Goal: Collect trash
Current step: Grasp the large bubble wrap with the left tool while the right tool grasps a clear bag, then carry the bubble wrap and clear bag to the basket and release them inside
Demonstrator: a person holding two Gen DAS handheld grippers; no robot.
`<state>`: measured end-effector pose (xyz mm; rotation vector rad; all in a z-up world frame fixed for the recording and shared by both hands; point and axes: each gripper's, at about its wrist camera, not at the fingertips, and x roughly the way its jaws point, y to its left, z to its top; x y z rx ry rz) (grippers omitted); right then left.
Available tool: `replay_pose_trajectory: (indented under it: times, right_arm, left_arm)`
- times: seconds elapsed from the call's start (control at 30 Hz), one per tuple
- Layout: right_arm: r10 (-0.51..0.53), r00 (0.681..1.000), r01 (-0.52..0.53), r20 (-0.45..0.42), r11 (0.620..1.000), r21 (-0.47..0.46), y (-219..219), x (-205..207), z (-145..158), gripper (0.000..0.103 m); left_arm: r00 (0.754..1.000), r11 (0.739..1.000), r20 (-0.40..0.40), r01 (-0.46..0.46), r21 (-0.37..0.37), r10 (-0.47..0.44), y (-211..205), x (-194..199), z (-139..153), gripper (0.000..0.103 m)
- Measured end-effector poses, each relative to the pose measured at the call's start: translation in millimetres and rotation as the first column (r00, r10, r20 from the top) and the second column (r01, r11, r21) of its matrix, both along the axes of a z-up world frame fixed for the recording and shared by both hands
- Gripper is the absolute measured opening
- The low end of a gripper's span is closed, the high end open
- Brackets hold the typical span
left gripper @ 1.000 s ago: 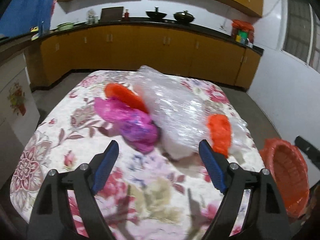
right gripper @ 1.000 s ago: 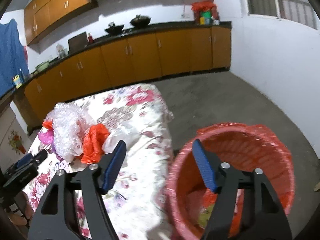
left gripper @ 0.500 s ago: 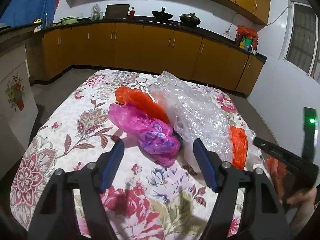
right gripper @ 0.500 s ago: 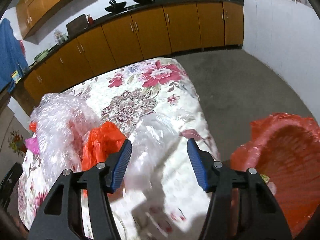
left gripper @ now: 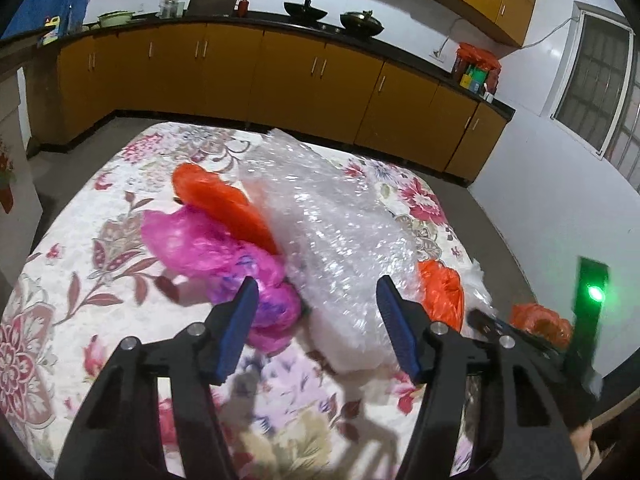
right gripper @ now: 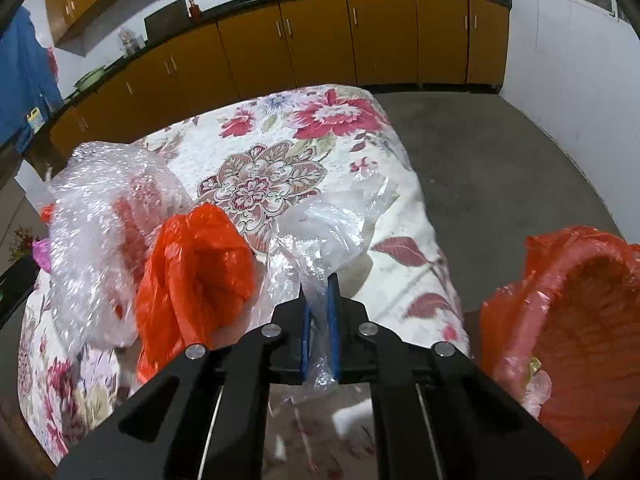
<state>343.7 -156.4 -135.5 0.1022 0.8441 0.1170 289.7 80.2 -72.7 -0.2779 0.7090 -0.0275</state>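
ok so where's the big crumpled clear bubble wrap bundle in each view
Left wrist: the big crumpled clear bubble wrap bundle fills the centre, above the open left gripper.
Right wrist: left side, left of the right gripper.
Shared landmark: the crumpled orange plastic bag beside it.

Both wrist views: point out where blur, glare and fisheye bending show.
Left wrist view: the dark countertop bows in an arc, and the floral tablecloth smears near the fingers. Right wrist view: the crumpled clear bubble wrap is motion-blurred, with white glints on it.
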Motion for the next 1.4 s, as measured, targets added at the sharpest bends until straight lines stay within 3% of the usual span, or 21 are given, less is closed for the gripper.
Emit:
replay_pose_trajectory:
  times: [0.2, 0.27, 0.33, 0.4, 0.5, 0.8, 1.03, 1.4]
  right_arm:
    - [-0.003, 1.0, 0.003, 0.0, 1.0, 0.031, -11.6, -18.1, 1.6, 0.008]
    - [-0.001, 1.0, 0.001, -0.005, 0.999, 0.035, -12.4, -20.0, 0.4, 0.008]
    - [0.001, 1.0, -0.001, -0.007, 0.999, 0.039, -12.6, -22.7, -0.5, 0.008]
    - [0.003, 1.0, -0.003, -0.006, 0.999, 0.044, -12.7, -24.7, -0.5, 0.008]
    - [0.006, 1.0, -0.006, 0.002, 0.999, 0.054, -12.8, -29.9, 2.9, 0.008]
    - [0.014, 0.996, -0.02, 0.085, 0.997, 0.07, -16.0, -51.9, 37.9, 0.008]
    - [0.015, 0.992, -0.024, 0.126, 0.997, 0.069, -19.2, -67.2, 55.9, 0.008]
    - [-0.037, 0.981, 0.03, 0.188, 0.999, 0.043, -44.2, -97.4, 78.1, 0.008]
  left_arm:
    - [0.999, 1.0, -0.05, 0.007, -0.018, -0.007, -10.7, 26.4, -7.5, 0.054]
    - [0.998, 1.0, -0.064, 0.018, -0.015, -0.019, -14.9, 33.2, -10.3, 0.045]
    - [0.997, 0.999, -0.072, 0.032, -0.009, -0.033, -18.4, 36.5, -12.9, 0.027]
    - [0.997, 0.999, -0.063, 0.044, -0.002, -0.044, -20.1, 35.6, -12.7, 0.017]
    - [0.998, 0.998, -0.03, 0.057, 0.011, -0.057, -18.7, 28.4, -8.0, 0.01]
    - [0.994, 0.997, 0.081, 0.064, 0.042, -0.067, -5.4, -8.2, 27.8, 0.009]
    - [0.989, 0.997, 0.131, 0.068, 0.023, -0.071, 3.7, -33.7, 54.2, 0.009]
    - [0.968, 0.985, 0.179, 0.172, 0.021, -0.173, -33.9, -62.3, 78.7, 0.009]
